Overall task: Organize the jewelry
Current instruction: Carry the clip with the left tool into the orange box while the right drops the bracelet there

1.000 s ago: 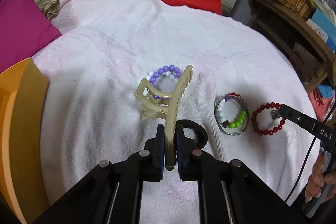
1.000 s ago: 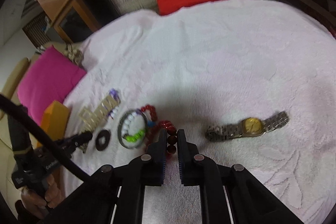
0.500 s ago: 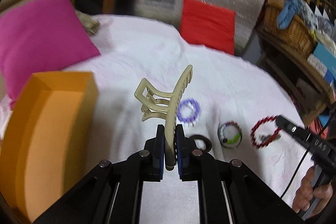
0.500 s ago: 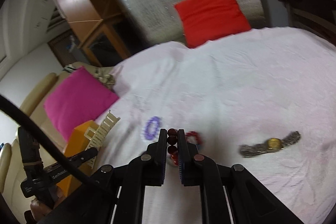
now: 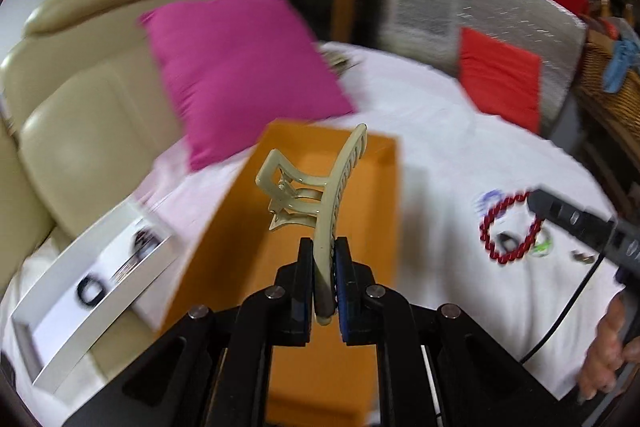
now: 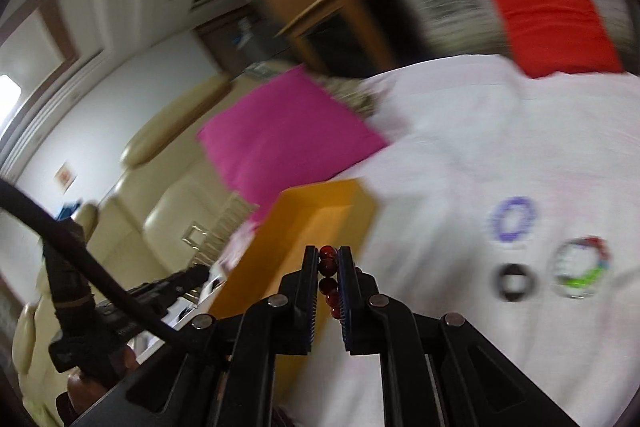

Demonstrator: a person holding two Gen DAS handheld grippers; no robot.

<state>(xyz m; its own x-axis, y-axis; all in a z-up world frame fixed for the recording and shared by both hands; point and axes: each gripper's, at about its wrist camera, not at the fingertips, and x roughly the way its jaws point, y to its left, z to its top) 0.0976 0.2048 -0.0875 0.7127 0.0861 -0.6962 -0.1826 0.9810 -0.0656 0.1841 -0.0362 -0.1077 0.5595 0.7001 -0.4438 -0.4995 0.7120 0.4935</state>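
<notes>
Above the orange box [image 5: 360, 163], the left gripper [image 5: 323, 263] has its fingers clamped on a beige hair claw [image 5: 320, 195], likely for dropping inside. Beside it, the right gripper [image 6: 329, 267] pinches a red bead bracelet [image 6: 327, 267], headed the same way.

Both grippers are on the move, swinging away from the middle of the white cloth [image 5: 460, 155] toward the orange box [image 5: 320, 211]! The left gripper [image 5: 324, 263] now carries the beige hair claw [image 5: 316, 195] over the box, well up off the cloth. The right gripper [image 6: 329, 267] has lifted the red bead bracelet [image 5: 510, 231] clear of the cloth; it dangles beside the box. A white tray [image 5: 96, 279] slides into the left view, and the watch has dropped out of the right view.
</notes>
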